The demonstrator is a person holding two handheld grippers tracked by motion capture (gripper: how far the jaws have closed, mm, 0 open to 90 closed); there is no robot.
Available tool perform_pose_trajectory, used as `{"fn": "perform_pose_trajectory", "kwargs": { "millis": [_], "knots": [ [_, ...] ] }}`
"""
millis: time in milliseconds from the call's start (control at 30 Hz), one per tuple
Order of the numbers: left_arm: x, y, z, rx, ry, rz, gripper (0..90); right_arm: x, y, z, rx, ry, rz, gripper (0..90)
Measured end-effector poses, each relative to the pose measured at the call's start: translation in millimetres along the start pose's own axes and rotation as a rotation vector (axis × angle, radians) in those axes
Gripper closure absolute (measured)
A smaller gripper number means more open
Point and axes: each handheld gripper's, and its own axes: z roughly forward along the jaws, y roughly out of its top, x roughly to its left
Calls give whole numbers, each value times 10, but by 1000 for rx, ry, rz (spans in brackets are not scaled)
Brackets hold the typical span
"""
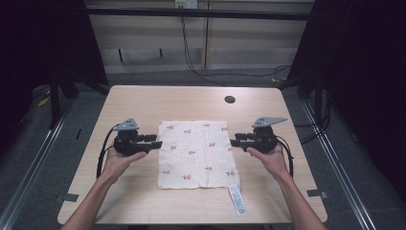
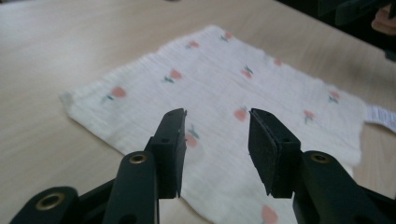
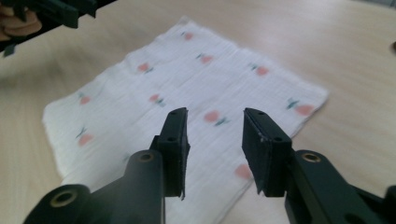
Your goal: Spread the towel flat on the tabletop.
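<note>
A white cloth (image 1: 197,153) printed with small red fruit lies flat in the middle of the wooden table (image 1: 143,103). A white label (image 1: 238,200) sticks out at its near right corner. My left gripper (image 1: 157,141) hovers at the cloth's left edge, pointing right, jaws open and empty. My right gripper (image 1: 234,142) faces it from the cloth's right edge, also open and empty. In the left gripper view the cloth (image 2: 219,93) spreads beyond the parted jaws of the left gripper (image 2: 217,140). In the right gripper view the cloth (image 3: 187,98) lies beyond the right gripper (image 3: 215,140).
A dark round hole (image 1: 230,99) sits in the table near the far right. Black cables (image 1: 201,72) run across the floor behind the table. Metal rails (image 1: 38,158) flank the table on both sides.
</note>
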Motion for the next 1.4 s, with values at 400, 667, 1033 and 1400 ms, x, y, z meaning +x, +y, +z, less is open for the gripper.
{"fn": "perform_pose_trajectory", "kwargs": {
  "millis": [400,667,1033,1400],
  "knots": [
    [-246,-355,125,108,-76,-6,569,347,-387,152,179,45,-103,641],
    [-380,-455,323,203,-63,80,492,293,-531,381,249,27,-108,603],
    [-501,-515,330,233,-30,119,482,311,-579,303,288,10,-135,844],
    [-636,-582,277,239,-62,148,879,430,-692,143,307,47,-127,881]
  ]
}}
